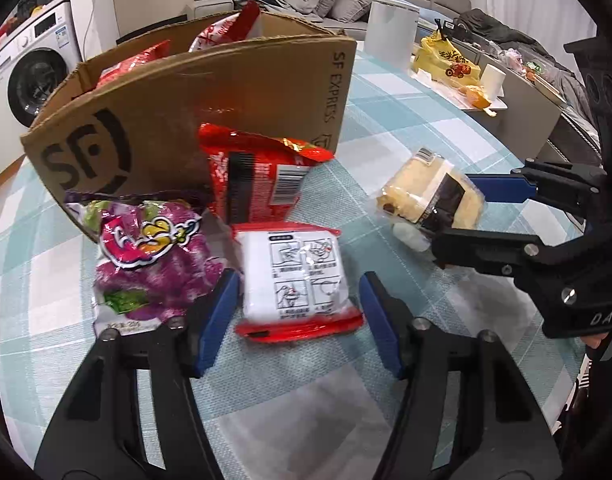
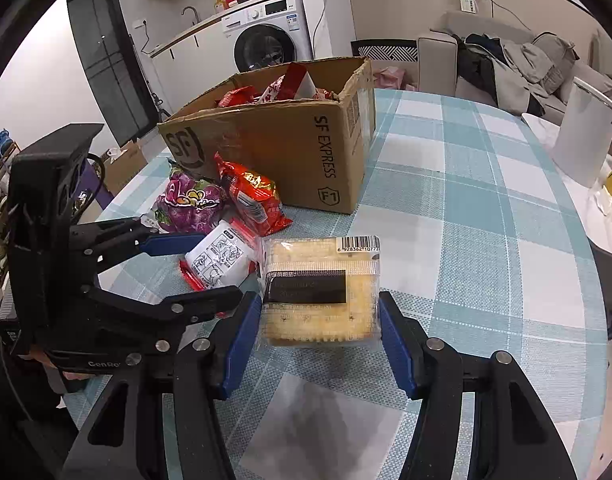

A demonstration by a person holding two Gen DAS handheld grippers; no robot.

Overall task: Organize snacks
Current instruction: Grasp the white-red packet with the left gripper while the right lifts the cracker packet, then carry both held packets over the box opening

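- The cardboard box (image 2: 274,148) marked SF EXPRESS stands open on the checked worktop (image 2: 465,208), and red snack packs poke up inside it.
- Just in front of the box, leaning against its printed wall, is a red snack bag (image 1: 258,176) with a barcode label facing out.
- Beside that bag, at the box's corner with the round SF logo, lies a purple snack bag (image 1: 150,256), touching the box.
- A little further out from the box lies a white pack with red ends (image 1: 294,280), flat on the worktop with line drawings on top.
- The left hand-held gripper (image 1: 300,316) is lowered over that white pack, its blue pads either side of it; the jaws are spread, with a gap showing between each pad and the wrapper, so nothing is pinched.
- Further from the box than the white pack, out toward the open worktop, is a clear pack of yellow crackers (image 2: 319,292) with a black label and a barcode sticker.
- The right hand-held gripper (image 2: 319,332) pinches this cracker pack, its blue pads tight against both sides.
- Seen from the left wrist camera, the cracker pack appears to ride a little above the cloth, tilted.
- Well beyond the box, on the far part of the worktop, stand a white cylinder (image 1: 391,26) and a yellow bag (image 1: 445,60).
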